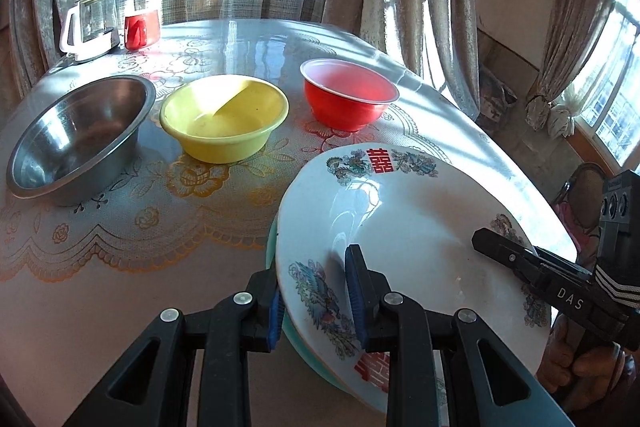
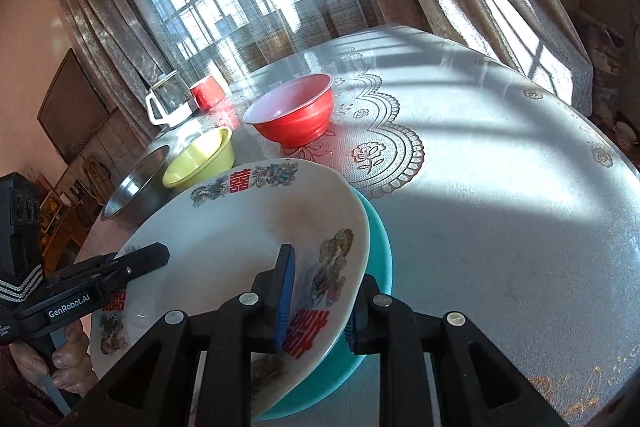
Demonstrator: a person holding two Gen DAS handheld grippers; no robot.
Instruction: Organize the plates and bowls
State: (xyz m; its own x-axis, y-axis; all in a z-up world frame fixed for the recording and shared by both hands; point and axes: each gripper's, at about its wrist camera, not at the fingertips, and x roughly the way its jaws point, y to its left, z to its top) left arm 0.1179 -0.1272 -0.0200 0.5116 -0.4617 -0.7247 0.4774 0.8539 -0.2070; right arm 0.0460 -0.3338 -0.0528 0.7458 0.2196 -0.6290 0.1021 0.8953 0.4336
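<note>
The white plate [image 1: 404, 227] with red characters and bird patterns lies on top of a teal plate [image 2: 378, 251], the two forming a small stack at the near edge of the table [image 2: 500, 187]. Both claws are clamped on this stack from opposite sides: the left gripper [image 1: 318, 301] pinches the rim on its side, one blue pad on the white plate's upper face and the other beneath the rim, and the right gripper [image 2: 320, 303] does the same on the opposite rim, one pad on top and one under the teal edge. The stack therefore sits directly between the two claws, with neither hand nearer than the other (whether it rests fully on the table or is slightly raised cannot be told). Farther out, well apart from the plates, three bowls stand in a row: a steel bowl [image 1: 76, 137], a yellow bowl [image 1: 224, 115] just beside it, and a red bowl [image 1: 348, 99]. Beyond them, at the far side near the curtains, are a glass jug [image 1: 94, 23] and a red mug [image 1: 141, 28]. Any coming move likely needs both hands travelling together to keep the stack level.
</note>
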